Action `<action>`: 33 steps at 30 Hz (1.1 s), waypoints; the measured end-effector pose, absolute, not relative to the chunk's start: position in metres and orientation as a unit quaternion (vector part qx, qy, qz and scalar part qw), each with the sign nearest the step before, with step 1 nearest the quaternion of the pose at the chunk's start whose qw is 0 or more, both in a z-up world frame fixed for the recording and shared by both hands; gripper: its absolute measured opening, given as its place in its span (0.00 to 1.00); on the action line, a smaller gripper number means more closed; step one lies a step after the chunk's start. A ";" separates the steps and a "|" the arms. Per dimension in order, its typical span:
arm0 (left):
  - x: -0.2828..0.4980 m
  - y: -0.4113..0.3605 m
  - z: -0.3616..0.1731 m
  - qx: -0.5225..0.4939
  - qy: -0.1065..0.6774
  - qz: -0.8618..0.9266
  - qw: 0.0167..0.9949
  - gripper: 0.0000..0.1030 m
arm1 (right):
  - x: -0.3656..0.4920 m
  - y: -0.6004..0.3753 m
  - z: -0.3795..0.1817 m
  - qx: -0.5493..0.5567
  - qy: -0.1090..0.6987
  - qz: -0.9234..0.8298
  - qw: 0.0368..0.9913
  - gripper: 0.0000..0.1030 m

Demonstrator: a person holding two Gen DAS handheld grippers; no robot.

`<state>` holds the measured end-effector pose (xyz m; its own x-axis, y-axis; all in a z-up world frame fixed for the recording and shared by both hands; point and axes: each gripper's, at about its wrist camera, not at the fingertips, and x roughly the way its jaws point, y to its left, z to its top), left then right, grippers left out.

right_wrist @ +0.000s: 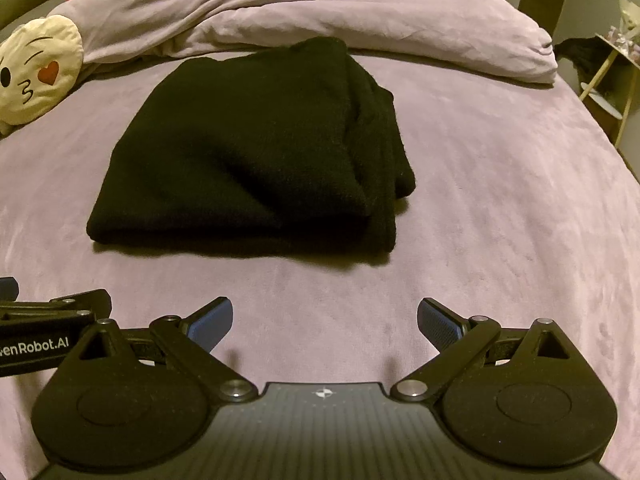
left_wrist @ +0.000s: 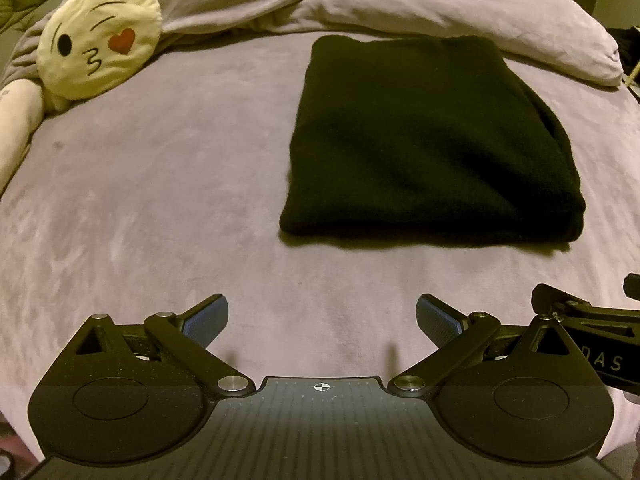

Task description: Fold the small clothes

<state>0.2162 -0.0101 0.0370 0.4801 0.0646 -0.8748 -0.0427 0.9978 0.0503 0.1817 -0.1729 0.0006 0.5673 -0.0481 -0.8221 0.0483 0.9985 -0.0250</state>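
Inspecting black garment (left_wrist: 432,140): folded into a layered rectangle, flat mid-bed (left_wrist: 160,200) | left gripper (left_wrist: 322,318) and right gripper (right_wrist: 325,318): I hold both short of it, jaws spread, empty | judgement: fold looks complete, hence no contact.

"enRobot.AI" on left hand-held gripper (right_wrist: 8,300); "DAS" on right hand-held gripper (left_wrist: 630,288).

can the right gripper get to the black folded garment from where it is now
Probably yes. The right gripper is open and empty, and only bare bedsheet lies between it and the black garment.
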 end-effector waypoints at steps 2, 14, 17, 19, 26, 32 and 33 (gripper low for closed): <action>0.217 -0.010 0.037 0.012 0.509 0.032 0.860 1.00 | 0.182 -0.174 0.001 0.000 0.464 -0.026 0.885 0.96; 0.216 -0.017 0.037 0.019 0.509 0.031 0.860 1.00 | 0.182 -0.176 -0.001 0.008 0.463 -0.031 0.886 0.96; 0.217 -0.018 0.035 0.021 0.511 0.032 0.859 1.00 | 0.183 -0.177 -0.002 0.010 0.464 -0.029 0.885 0.96; 0.218 -0.019 0.035 0.022 0.511 0.032 0.858 1.00 | 0.184 -0.179 -0.003 0.013 0.464 -0.029 0.885 0.96; 0.217 -0.021 0.033 0.025 0.511 0.032 0.859 1.00 | 0.185 -0.181 -0.005 0.019 0.463 -0.031 0.885 0.96; 0.216 -0.022 0.034 0.023 0.510 0.028 0.860 1.00 | 0.186 -0.180 -0.006 0.020 0.465 -0.032 0.885 0.96; 0.216 -0.022 0.034 0.024 0.510 0.029 0.860 1.00 | 0.186 -0.181 -0.006 0.021 0.464 -0.032 0.885 0.96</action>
<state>0.2162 -0.0222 0.0338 0.4789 0.0734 -0.8748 -0.0250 0.9972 0.0700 0.1858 -0.1805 -0.0064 0.5668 -0.0369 -0.8231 0.0761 0.9971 0.0076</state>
